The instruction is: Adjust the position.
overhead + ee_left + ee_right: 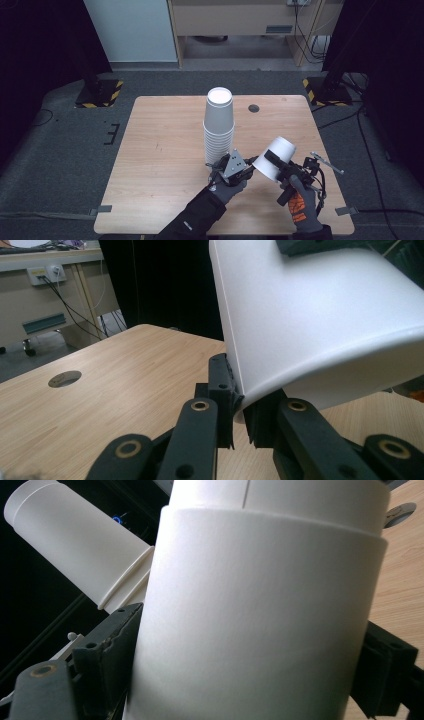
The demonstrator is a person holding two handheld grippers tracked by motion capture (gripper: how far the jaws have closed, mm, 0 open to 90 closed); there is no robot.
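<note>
While the right hand-held gripper (274, 162) squeezes a white cup (275, 157) over the bench (165, 150), the left hand-held gripper (251, 169) pinches its rim.

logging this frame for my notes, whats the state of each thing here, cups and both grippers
stack of cups: upright on the table, upside down, nested
single cup: lifted off the table, tilted, held between both grippers
left gripper: shut on the single cup's rim
right gripper: shut on the single cup's body, one jaw on each side
table hole: uncovered
</note>
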